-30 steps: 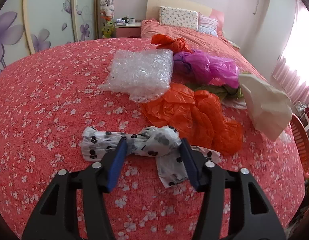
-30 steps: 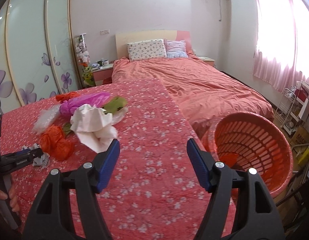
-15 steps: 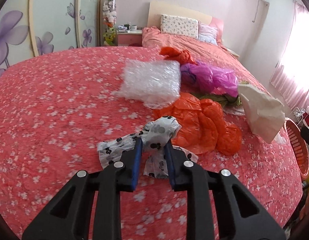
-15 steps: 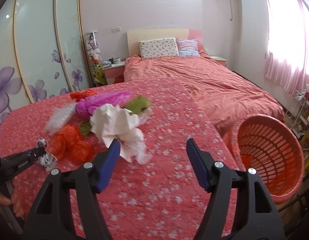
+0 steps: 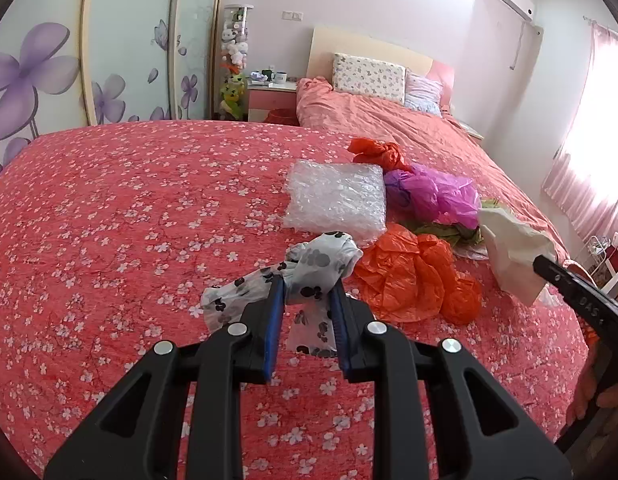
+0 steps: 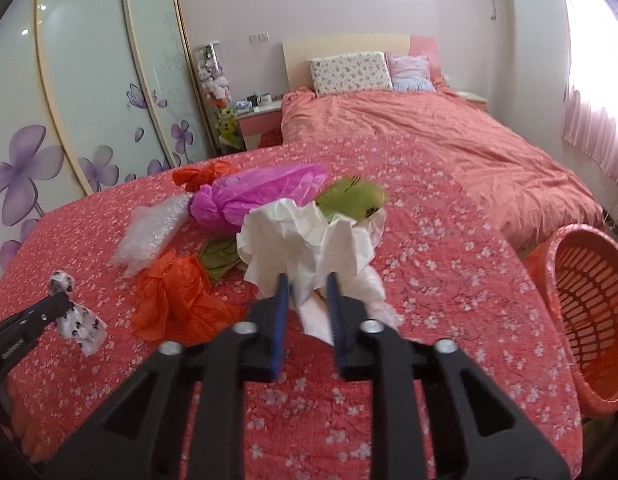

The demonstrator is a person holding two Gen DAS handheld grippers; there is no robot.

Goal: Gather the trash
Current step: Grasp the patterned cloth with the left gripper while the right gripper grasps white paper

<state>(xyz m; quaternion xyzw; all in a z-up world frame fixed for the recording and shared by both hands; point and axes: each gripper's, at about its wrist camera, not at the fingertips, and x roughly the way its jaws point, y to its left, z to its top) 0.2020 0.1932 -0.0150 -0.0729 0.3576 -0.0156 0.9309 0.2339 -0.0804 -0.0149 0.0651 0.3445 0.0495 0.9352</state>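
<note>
Trash lies on a red flowered bedspread. My left gripper is shut on a white bag with black spots, which hangs a little above the spread; the right wrist view shows this bag at the far left. My right gripper has its jaws closing on a crumpled white bag, with the pads pressing its lower folds. In the left wrist view that white bag is at the right. An orange plastic basket stands beside the bed at the right.
Between the two grippers lie a crumpled orange bag, a bubble wrap sheet, a magenta bag, a green bag and a small orange bag. A second bed with pillows, a nightstand and wardrobe doors stand behind.
My left gripper shut on the spotted bag and lifted it off the spread. My right gripper moved left from the basket side to the white bag and closed on it.
</note>
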